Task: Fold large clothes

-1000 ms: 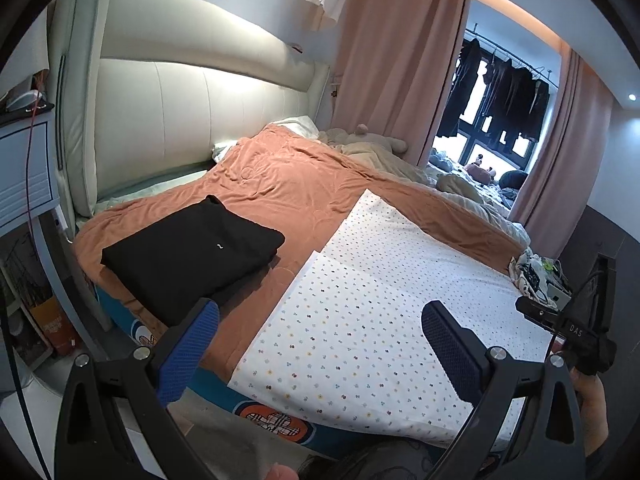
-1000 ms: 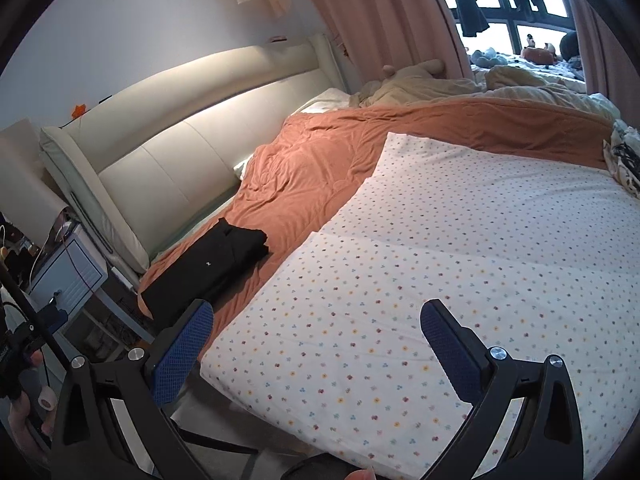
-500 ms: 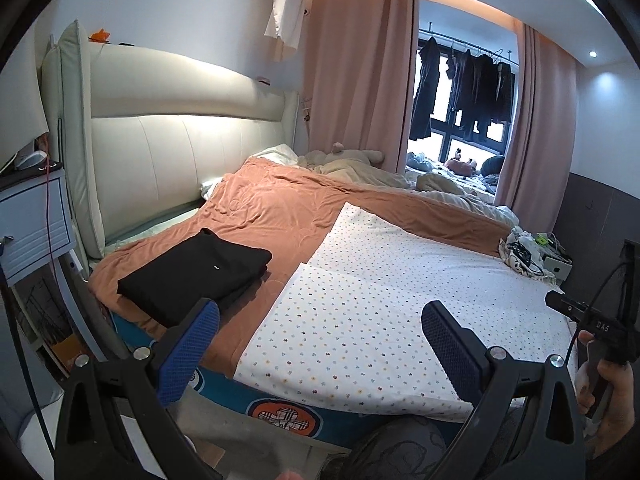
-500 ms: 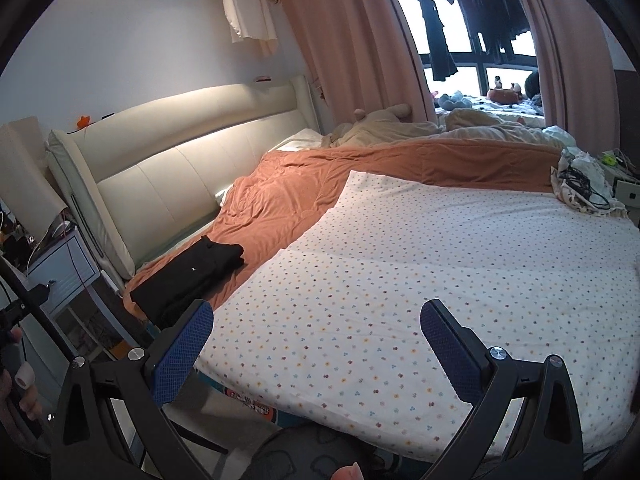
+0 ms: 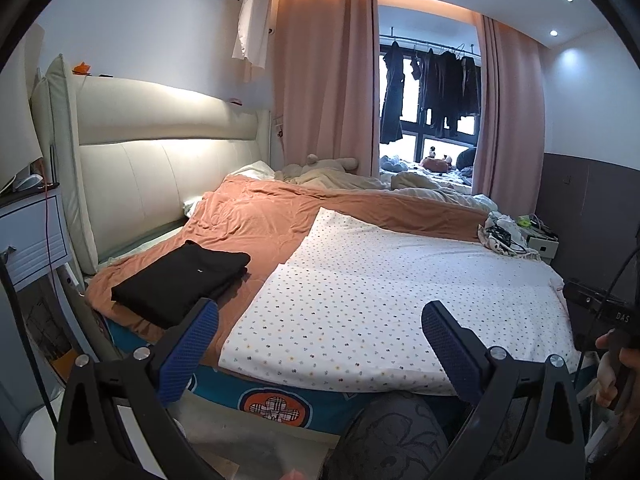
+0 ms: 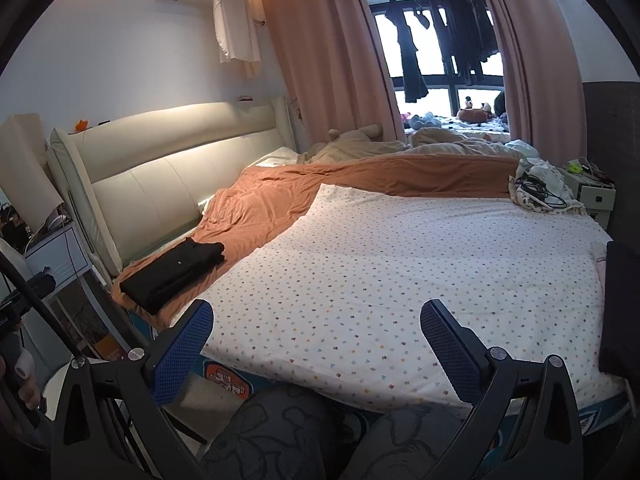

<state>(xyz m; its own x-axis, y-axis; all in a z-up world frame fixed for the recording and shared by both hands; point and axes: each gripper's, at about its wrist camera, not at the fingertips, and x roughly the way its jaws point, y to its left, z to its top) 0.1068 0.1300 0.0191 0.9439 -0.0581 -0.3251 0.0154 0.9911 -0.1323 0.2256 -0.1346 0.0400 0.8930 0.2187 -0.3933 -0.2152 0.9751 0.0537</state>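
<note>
item: folded black garment [image 5: 180, 284], resting on the orange blanket [image 5: 256, 220] near the bed's left front corner, beside the dotted sheet [image 5: 380, 292]. left hand-held gripper [image 5: 320, 334]: fingers apart, holding nothing. right hand-held gripper [image 6: 316, 334]: fingers apart, holding nothing. risk: garment sits close to the mattress edge; a careless brush or blanket tug could slide it off and undo the folds.

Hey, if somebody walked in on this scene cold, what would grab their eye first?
Probably the white dotted sheet spread flat over the near half of the bed, with the orange blanket behind it toward the headboard. Next, the folded black garment lying on the blanket's near left corner. Both pairs of tongs, left and right, hang open and empty before the bed's edge.
</note>
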